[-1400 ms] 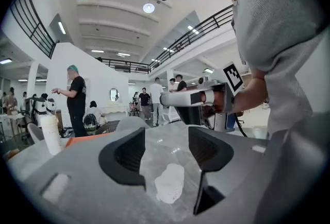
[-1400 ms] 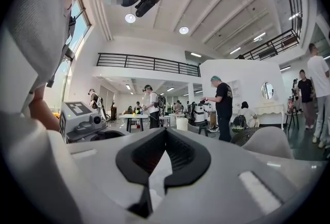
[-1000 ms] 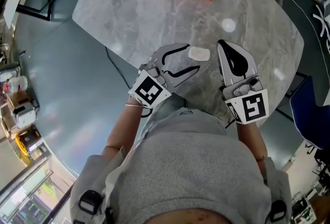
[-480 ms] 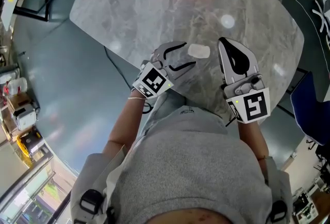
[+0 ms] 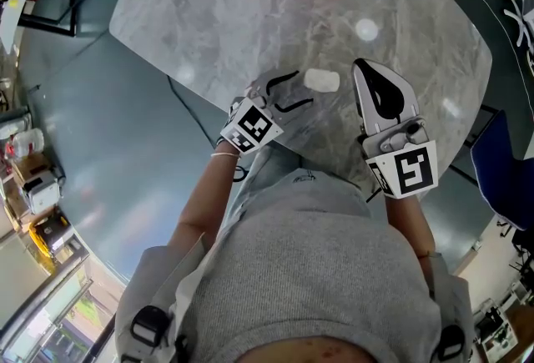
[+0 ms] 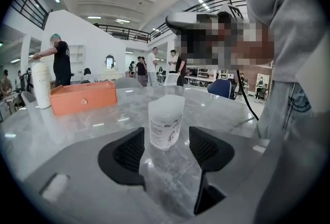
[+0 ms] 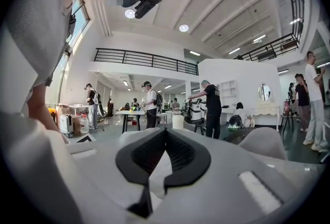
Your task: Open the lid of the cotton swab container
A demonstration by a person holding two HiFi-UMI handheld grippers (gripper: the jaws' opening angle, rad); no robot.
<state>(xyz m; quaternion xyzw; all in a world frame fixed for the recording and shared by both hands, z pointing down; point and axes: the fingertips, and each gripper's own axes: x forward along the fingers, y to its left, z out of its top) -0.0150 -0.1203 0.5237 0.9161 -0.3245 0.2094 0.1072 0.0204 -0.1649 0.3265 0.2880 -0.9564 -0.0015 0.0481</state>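
**A:** Where did the cotton swab container (image 6: 166,121) stand?

**B:** Upright on the grey marble table (image 5: 250,19), right at the tips of the left gripper (image 5: 304,88) and in line with the gap between its fingers. It was a pale, translucent tub with a printed label facing the fingers, and its top looked closed.

**A:** Were those fingers on it?

**B:** No. They stood wide apart, one ribbed black pad (image 6: 131,148) on each side of the tub's lower half in the left gripper view, and neither pressed against it. (I could not tell whether the tub had passed the fingertips or sat just beyond them.)

**A:** And the right gripper (image 5: 363,69)?

**B:** Its fingers were closed together, pad against pad. The tub sat beside them, on their left and clear of them, in the head view.

**A:** What lay further out?

**B:** An orange box (image 6: 82,97) lay on the same table well beyond the left fingertips, off to the left of the left finger. A tall white bottle (image 6: 41,84) stood just past the box's left end. The person holding both grippers wore a grey sweatshirt (image 5: 309,269), behind the fingers and nearest the head camera.
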